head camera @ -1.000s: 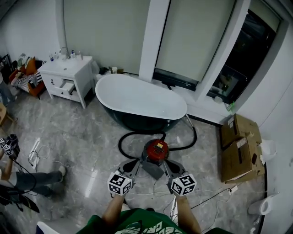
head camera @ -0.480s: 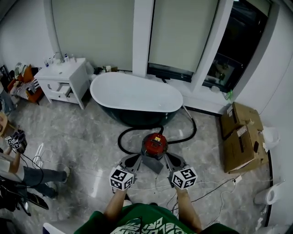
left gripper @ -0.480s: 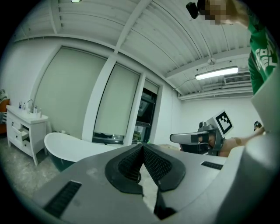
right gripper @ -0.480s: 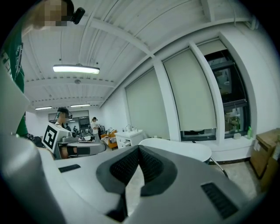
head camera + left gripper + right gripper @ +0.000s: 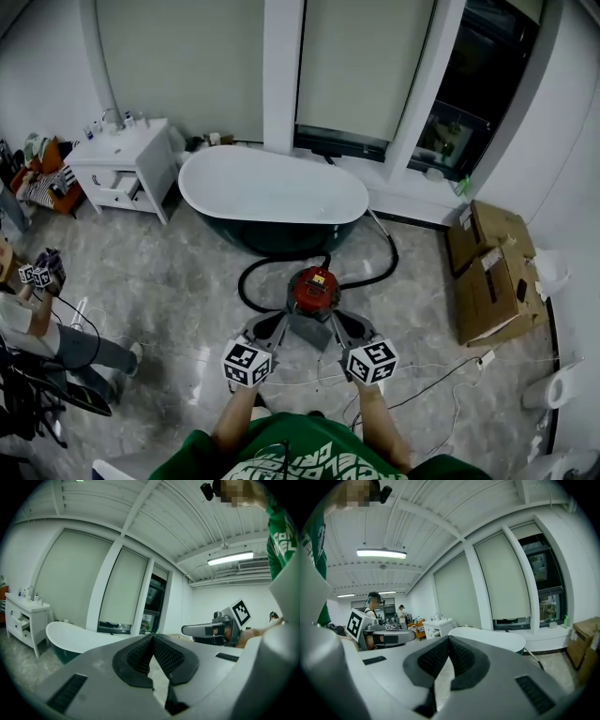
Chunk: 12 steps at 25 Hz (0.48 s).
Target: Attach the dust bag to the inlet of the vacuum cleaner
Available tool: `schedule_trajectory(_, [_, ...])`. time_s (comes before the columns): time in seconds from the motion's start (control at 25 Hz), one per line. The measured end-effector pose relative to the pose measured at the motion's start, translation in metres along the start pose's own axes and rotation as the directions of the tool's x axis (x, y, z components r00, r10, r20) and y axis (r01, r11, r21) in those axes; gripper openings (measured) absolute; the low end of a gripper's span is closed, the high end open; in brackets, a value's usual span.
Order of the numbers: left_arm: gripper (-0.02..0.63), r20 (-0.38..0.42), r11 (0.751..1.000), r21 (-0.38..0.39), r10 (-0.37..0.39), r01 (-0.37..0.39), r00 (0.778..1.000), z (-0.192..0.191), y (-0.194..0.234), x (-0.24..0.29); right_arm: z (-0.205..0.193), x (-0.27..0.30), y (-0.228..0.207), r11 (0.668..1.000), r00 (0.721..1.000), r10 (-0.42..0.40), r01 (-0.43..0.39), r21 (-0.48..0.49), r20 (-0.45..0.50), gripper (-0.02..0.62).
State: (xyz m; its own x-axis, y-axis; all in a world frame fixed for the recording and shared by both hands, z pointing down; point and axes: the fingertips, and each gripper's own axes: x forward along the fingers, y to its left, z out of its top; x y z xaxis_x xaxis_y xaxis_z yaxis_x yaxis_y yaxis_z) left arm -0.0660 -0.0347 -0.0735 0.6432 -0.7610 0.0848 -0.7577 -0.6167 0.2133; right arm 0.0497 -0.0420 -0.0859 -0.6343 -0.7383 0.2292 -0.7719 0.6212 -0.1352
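Observation:
The vacuum cleaner [image 5: 313,289] stands on the marble floor in front of the bathtub, with a red top, a grey drum below it and a black hose [image 5: 251,281] looped around it. My left gripper [image 5: 270,325] and right gripper [image 5: 338,322] are held side by side just short of the vacuum, one on each side of the drum. In the left gripper view the left gripper [image 5: 152,637] has its pads together with nothing between them. The right gripper [image 5: 449,640] looks the same in its own view. I cannot pick out a dust bag in any view.
A white bathtub [image 5: 272,192] lies behind the vacuum and a white vanity cabinet [image 5: 122,164] stands at the back left. Cardboard boxes [image 5: 492,272] sit at the right wall. Thin cables [image 5: 427,380] trail over the floor. Another person [image 5: 37,319] with grippers sits at the left edge.
Both grippers have shifted a little with the person, staying side by side and shut. The head view has drifted, so the vacuum sits slightly higher in it.

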Motion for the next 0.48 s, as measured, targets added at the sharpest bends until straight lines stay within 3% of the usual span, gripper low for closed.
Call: schedule_trajectory(0.48, [0.003, 0.002, 0.999, -0.008, -0.031, 0.031, 1.0, -0.001, -0.011, 0.005, 0.003, -0.014, -0.007, 0.999, 0.999, -0.037, 0.037, -0.016, 0.003, 0.009])
